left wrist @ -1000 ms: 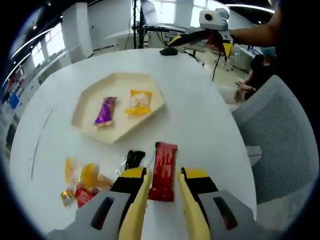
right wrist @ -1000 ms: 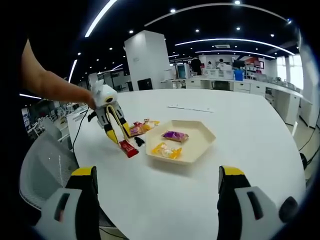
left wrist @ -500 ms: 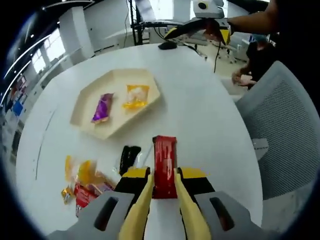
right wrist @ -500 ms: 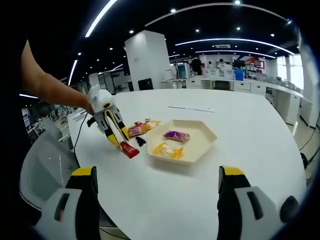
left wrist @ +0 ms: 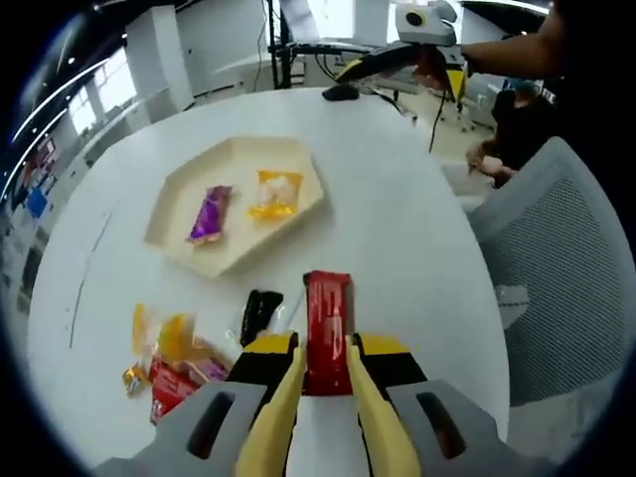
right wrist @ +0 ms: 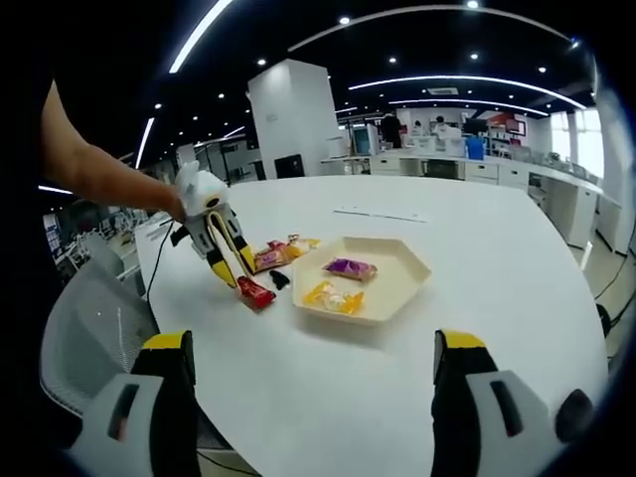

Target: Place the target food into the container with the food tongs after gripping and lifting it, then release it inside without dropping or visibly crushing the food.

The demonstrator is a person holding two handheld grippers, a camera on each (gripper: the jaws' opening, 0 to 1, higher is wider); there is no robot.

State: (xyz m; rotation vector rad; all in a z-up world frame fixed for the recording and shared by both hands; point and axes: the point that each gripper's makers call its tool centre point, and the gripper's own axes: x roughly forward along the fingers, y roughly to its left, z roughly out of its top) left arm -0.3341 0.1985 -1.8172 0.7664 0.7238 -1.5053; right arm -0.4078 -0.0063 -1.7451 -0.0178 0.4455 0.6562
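Observation:
A red snack bar (left wrist: 327, 320) is clamped between the yellow jaws of my left gripper (left wrist: 324, 370), held a little above the white table (left wrist: 397, 238). Beyond it sits the cream hexagonal tray (left wrist: 179, 231) holding a purple packet (left wrist: 209, 216) and a yellow packet (left wrist: 275, 197). In the right gripper view the left gripper (right wrist: 237, 270) holds the red bar (right wrist: 255, 293) just left of the tray (right wrist: 393, 290). My right gripper (right wrist: 310, 383) stands wide open over the table's near edge, nothing between its jaws.
A black packet (left wrist: 259, 311) and a pile of orange and red snack packets (left wrist: 169, 356) lie on the table left of the held bar. A grey mesh chair (left wrist: 561, 268) stands at the table's right side. A person's arm (right wrist: 94, 174) reaches in.
The left gripper closed its jaws on the red bar and raised it slightly off the table. The right gripper has stayed put.

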